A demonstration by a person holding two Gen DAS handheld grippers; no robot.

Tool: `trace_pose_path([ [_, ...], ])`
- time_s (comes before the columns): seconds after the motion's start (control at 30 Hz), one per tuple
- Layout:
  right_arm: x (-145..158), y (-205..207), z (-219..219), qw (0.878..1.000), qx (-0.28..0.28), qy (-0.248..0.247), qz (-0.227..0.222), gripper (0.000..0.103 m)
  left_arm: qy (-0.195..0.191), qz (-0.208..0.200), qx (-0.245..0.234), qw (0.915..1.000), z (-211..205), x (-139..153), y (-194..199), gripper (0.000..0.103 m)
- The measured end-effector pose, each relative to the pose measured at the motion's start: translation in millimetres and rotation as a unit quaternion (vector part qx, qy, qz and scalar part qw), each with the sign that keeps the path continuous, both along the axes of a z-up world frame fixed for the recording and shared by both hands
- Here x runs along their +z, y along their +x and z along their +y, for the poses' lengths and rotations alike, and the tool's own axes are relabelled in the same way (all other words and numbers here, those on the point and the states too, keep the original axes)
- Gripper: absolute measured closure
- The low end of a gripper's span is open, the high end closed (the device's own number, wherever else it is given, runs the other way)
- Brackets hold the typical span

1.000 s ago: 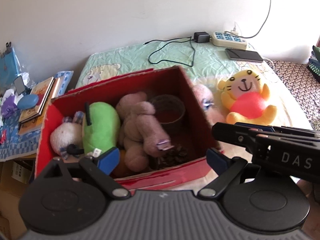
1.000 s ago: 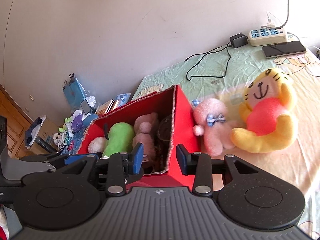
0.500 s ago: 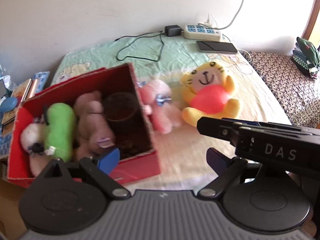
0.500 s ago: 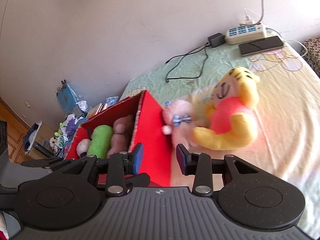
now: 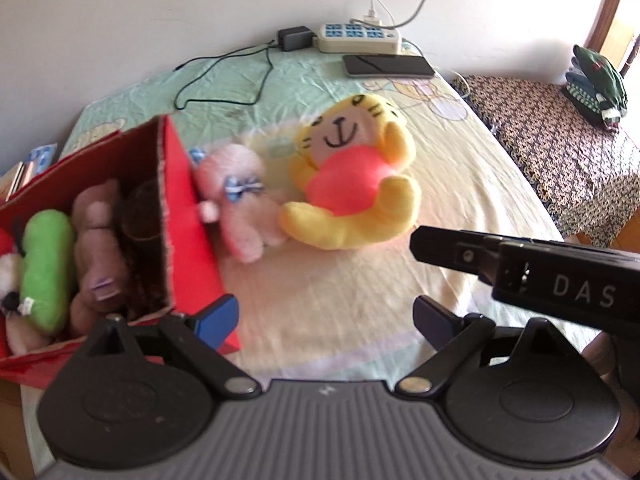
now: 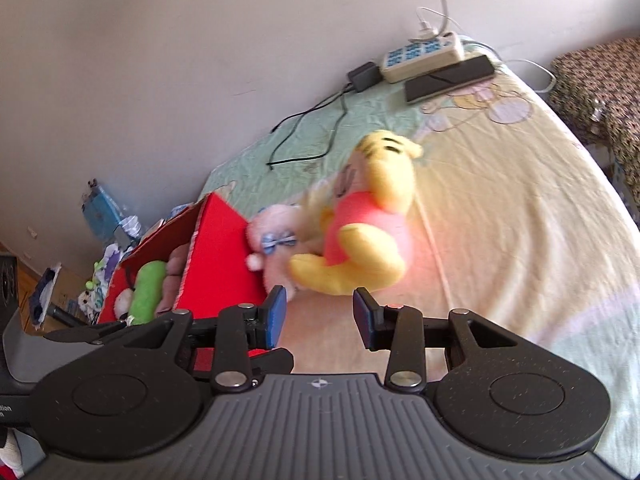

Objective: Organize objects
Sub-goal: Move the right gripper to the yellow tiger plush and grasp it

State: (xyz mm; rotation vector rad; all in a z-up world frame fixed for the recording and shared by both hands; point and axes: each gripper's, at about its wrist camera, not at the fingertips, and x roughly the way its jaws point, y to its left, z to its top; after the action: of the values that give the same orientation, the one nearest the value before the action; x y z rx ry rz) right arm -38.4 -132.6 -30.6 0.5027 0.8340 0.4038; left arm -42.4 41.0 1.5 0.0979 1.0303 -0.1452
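On the bed, pink plush [image 5: 240,204] and yellow tiger [image 5: 352,184] lie beside the red box [image 5: 192,232], already part-filled; left tongs [image 5: 324,316] spread wide, right tongs [image 6: 320,316] part-open, both empty.

Bright daylight from right side; wall [image 5: 500,8] there blown out to white in left view. Warm sunlit glare on bedsheet [image 5: 460,176]. Motion blur smears yellow plush toy [image 6: 372,236] and pink plush toy [image 5: 240,196]. Fisheye bending at edges, dark corners. Soft shadow inside red box [image 5: 188,208].
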Motion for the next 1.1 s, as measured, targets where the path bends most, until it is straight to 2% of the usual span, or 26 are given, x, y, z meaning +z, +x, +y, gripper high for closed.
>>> trace_pose_path([
  [0.37,-17,20,-35,0.999,-0.032,0.024,0.030,0.059,-0.027,0.009,-0.011,0.9995,-17,-16,26,0.009],
  [0.63,-24,51,-48,0.997,-0.039,0.047,0.041,0.057,-0.018,0.006,-0.007,0.9998,-26,-20,58,0.009],
  [0.77,-26,70,-51,0.996,-0.042,0.068,0.046,0.048,-0.013,-0.002,-0.010,0.9999,-31,-20,73,0.008],
  [1.07,-46,107,-42,0.993,-0.031,0.090,0.072,0.047,-0.052,0.005,-0.024,0.9984,-32,-33,102,0.008],
  [1.1,-48,109,-40,0.993,-0.028,0.091,0.075,0.045,-0.055,0.008,-0.024,0.9982,-32,-36,105,0.008],
])
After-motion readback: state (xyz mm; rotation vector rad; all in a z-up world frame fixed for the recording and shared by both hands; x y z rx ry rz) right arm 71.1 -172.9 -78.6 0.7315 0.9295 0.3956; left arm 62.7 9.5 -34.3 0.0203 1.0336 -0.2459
